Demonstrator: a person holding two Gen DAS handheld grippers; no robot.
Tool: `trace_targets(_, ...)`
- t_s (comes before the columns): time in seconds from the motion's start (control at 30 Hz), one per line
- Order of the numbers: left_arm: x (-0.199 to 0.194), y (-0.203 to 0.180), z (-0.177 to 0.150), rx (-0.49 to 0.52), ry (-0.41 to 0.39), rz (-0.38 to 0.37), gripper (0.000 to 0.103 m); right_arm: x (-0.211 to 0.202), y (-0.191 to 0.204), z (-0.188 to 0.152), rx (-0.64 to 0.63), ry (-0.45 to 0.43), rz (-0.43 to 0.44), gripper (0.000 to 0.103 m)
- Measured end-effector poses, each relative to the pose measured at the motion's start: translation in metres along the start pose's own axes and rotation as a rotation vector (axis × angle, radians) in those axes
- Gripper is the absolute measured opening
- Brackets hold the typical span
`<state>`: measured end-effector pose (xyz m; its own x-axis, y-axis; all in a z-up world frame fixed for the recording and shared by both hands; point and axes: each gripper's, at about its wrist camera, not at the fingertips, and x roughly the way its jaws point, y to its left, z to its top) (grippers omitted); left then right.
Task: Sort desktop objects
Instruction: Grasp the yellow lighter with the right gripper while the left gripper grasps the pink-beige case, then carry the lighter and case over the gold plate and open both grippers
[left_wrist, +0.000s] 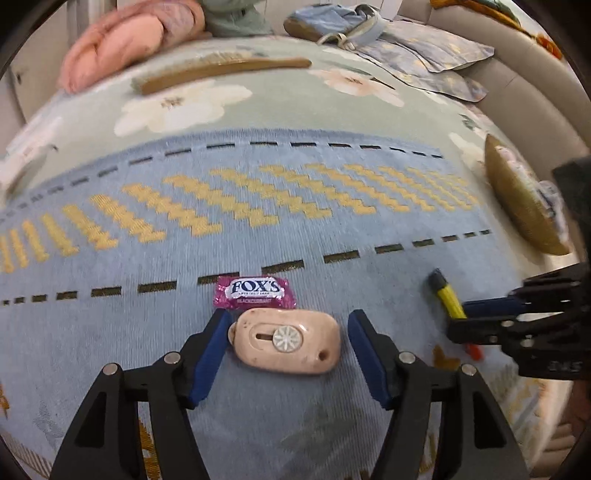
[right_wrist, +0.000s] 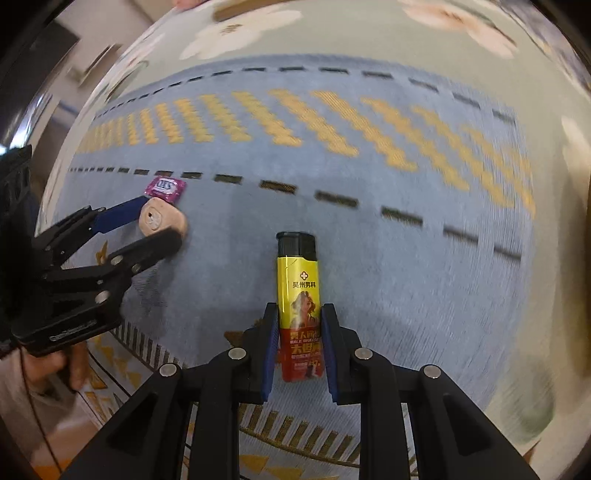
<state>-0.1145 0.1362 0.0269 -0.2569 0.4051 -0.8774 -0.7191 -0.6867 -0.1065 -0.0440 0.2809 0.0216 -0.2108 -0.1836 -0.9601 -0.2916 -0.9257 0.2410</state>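
My right tool (right_wrist: 299, 343) points steeply down, clamping the yellow-and-red plastic lighter (right_wrist: 298, 295); my left tool (left_wrist: 286, 350) straddles, wide, the beige oval utility knife (left_wrist: 286, 341), purple candy wrapper (left_wrist: 255, 291) at eleven o'clock.

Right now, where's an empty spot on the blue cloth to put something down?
Free: the yellow zigzag band between the two dashed lines, and the cloth right of the lighter. Crowded: the near edge, where candy, pink cutter and both tongs sit.

One lighter (right_wrist: 298, 295), one candy (left_wrist: 255, 291), one pink utility knife (left_wrist: 286, 341), one brush (left_wrist: 221, 72), two grippers (left_wrist: 286, 347) (right_wrist: 298, 343).
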Motion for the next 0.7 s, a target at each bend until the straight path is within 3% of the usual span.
trace_targets(0.07, -0.001, -0.006, -0.005, 0.009, -0.022, 0.048, 0.057, 0.000, 0.000, 0.001, 0.020, -0.008, 0.004, 0.023)
trace_targets(0.17, -0.010, -0.001, -0.009, -0.035, -0.021, 0.025, 0.057, 0.002, 0.001, 0.001, 0.036, -0.020, 0.010, 0.026)
trace_targets(0.4, -0.040, -0.008, -0.026, -0.071, 0.003, 0.024, 0.057, 0.020, 0.030, -0.004, 0.052, -0.051, 0.012, 0.048)
trace_targets(0.43, -0.044, -0.010, -0.030, -0.072, 0.009, 0.028, 0.057, 0.023, 0.034, -0.003, 0.045, -0.054, 0.000, 0.048)
trace_targets(0.47, -0.047, -0.012, -0.032, -0.072, 0.012, 0.033, 0.057, 0.026, 0.044, -0.004, 0.030, -0.067, -0.034, 0.040)
trace_targets(0.5, -0.052, -0.013, -0.034, -0.079, 0.014, 0.032, 0.057, 0.028, 0.053, -0.005, 0.019, -0.078, -0.071, 0.024)
trace_targets(0.7, -0.071, -0.027, -0.035, -0.090, 0.008, 0.042, 0.057, 0.021, 0.053, -0.012, 0.079, -0.082, -0.019, 0.023)
